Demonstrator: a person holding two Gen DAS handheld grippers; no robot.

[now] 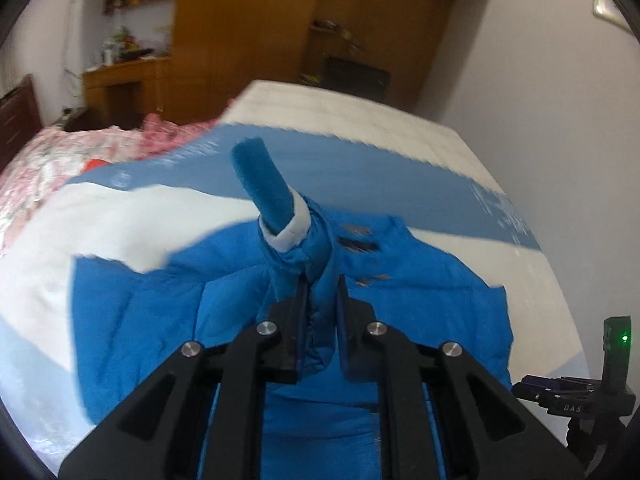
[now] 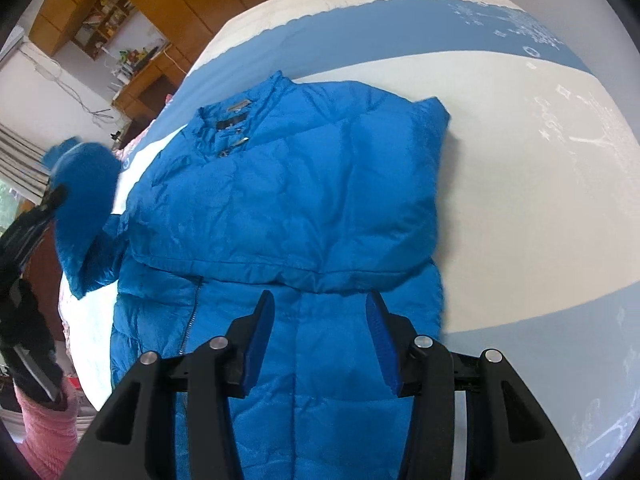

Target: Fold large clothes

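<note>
A bright blue puffer jacket (image 2: 288, 184) lies front-up on the bed, collar toward the far side. In the left wrist view my left gripper (image 1: 323, 280) is shut on the jacket's sleeve (image 1: 298, 252), lifted over the jacket body (image 1: 160, 320). The sleeve's knit cuff (image 1: 262, 184) with its white band sticks up past the fingertips. The right wrist view shows that same raised sleeve (image 2: 86, 188) at the far left. My right gripper (image 2: 320, 312) hangs open just above the jacket's lower half, with only fabric below its blue pads (image 2: 260, 332).
The bed sheet (image 2: 520, 184) is white with blue bands. A pink floral quilt (image 1: 48, 168) lies at the bed's left. Wooden wardrobes (image 1: 240, 32) and a desk (image 1: 120, 88) stand behind. A person's pink sleeve (image 2: 48, 428) and dark glove (image 2: 24, 320) are at the left.
</note>
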